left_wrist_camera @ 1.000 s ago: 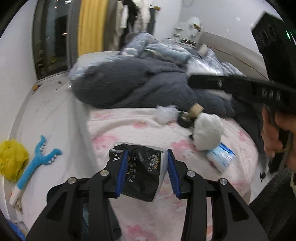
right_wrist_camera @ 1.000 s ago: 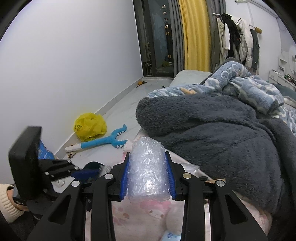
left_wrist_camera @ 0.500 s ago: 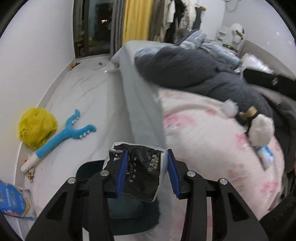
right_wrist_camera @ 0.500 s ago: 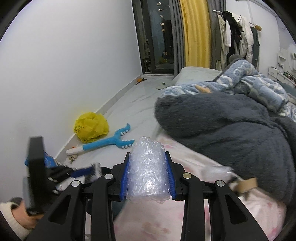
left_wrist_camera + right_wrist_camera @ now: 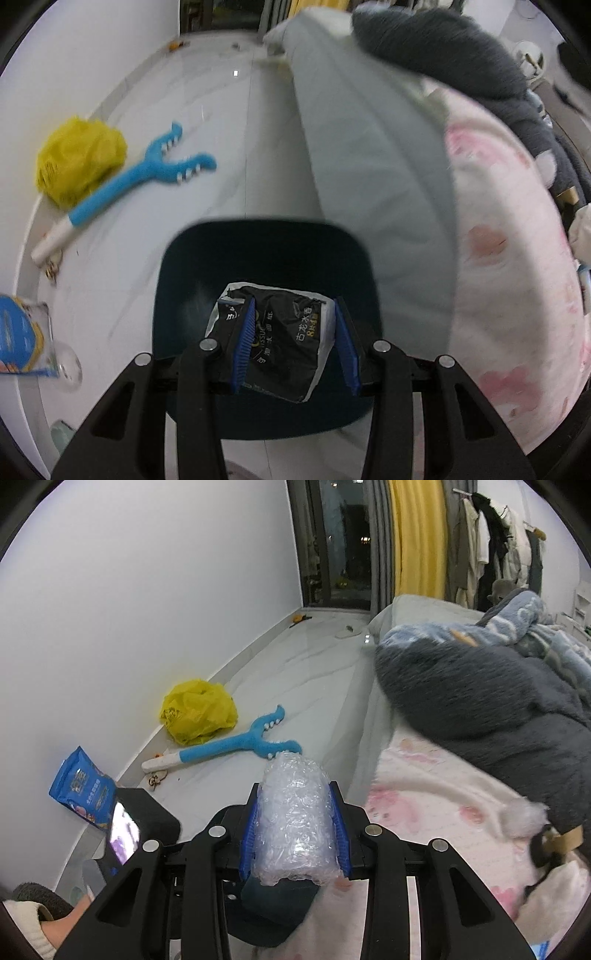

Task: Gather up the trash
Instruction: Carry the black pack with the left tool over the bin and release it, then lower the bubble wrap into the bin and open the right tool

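My left gripper (image 5: 293, 341) is shut on a black tissue wrapper (image 5: 280, 343) and holds it over a dark teal bin (image 5: 258, 258) that stands on the floor beside the bed. My right gripper (image 5: 295, 829) is shut on a wad of clear bubble wrap (image 5: 295, 819), held above the bed's edge. The bin (image 5: 273, 912) shows partly below the right gripper. The left gripper's body and its screen (image 5: 123, 836) show at the lower left of the right wrist view.
A yellow plastic bag (image 5: 79, 158) and a blue toy stick (image 5: 136, 184) lie on the white floor by the wall. A blue packet (image 5: 83, 794) leans on the wall. The bed with a pink sheet (image 5: 509, 258) and grey blanket (image 5: 480, 701) fills the right.
My left gripper has swung left off the bed and down over the bin with the wrapper. My right gripper has moved left toward the bed's edge with the bubble wrap.
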The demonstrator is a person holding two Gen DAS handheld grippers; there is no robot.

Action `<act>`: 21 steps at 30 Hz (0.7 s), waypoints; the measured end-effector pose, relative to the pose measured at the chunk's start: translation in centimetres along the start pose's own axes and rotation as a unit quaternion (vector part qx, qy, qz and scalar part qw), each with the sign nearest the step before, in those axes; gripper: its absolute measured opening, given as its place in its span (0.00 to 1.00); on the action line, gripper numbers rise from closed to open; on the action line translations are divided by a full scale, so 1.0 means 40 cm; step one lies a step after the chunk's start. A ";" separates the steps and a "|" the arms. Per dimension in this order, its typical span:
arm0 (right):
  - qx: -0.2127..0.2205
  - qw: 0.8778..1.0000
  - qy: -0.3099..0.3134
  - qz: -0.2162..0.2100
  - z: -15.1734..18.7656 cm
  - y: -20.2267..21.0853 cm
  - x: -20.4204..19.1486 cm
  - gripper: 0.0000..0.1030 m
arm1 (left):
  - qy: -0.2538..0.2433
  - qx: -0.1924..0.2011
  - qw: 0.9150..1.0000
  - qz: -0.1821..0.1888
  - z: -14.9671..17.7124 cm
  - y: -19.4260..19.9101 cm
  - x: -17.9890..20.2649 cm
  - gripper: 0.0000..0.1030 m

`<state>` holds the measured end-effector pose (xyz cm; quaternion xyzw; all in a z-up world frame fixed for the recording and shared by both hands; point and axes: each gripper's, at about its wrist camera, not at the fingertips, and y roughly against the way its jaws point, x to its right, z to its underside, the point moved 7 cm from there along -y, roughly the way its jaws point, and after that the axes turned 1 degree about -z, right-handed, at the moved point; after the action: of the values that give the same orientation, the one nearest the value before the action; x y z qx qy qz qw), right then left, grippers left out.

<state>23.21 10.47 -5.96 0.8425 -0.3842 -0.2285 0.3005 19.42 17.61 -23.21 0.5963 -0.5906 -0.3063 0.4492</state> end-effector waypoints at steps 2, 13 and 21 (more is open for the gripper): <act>-0.006 1.000 0.001 -0.004 0.003 -0.020 -0.018 0.34 | 0.004 -0.014 1.000 0.003 0.015 -0.017 -0.012 0.43; -0.065 0.998 -0.009 -0.023 0.051 -0.147 -0.066 0.34 | 0.054 -0.089 0.994 0.019 0.091 -0.071 -0.090 0.48; -0.120 0.992 -0.022 -0.037 0.109 -0.261 -0.098 0.34 | 0.071 -0.074 0.994 0.024 0.078 -0.031 -0.141 0.65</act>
<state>23.50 17.57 -15.59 0.8084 -0.3294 -0.3026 0.3826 16.52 22.45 -26.55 0.5669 -0.5470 -0.2952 0.5406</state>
